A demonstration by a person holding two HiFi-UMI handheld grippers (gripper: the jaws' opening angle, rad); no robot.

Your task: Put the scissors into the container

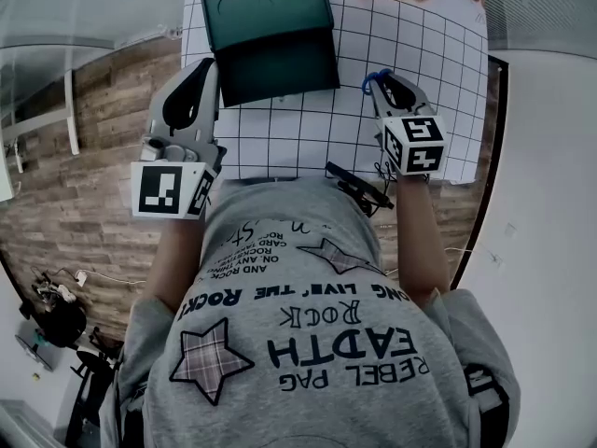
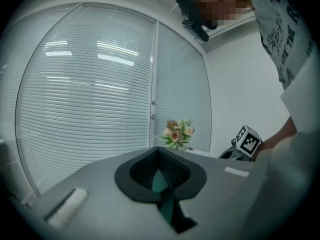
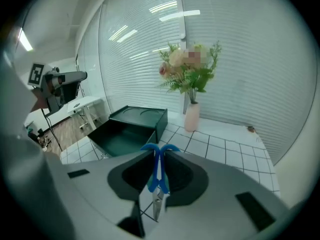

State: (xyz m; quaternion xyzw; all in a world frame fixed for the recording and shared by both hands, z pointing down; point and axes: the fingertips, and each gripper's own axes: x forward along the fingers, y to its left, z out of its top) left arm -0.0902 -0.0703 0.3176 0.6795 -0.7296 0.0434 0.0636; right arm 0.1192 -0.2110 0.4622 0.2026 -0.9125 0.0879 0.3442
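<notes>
Scissors (image 3: 159,173) sit clamped between the right gripper (image 1: 386,86) jaws, blue handles up past the tips, blades pointing back toward the gripper body, off the table (image 1: 438,54). They are right of the dark green container (image 1: 270,40), not over it. In the right gripper view the container lies ahead and to the left, open side facing up.

Right forearm reaches forward from the torso, and the gripper points away over the white gridded table, marker cube on top. Left gripper (image 1: 208,67) has its jaws together with nothing gripped, tips just beside the container's left edge. The left forearm is stretched forward likewise, and the gripper tilts up toward the window blinds. Flowers (image 3: 190,71) in a vase stand at the table's far end.
</notes>
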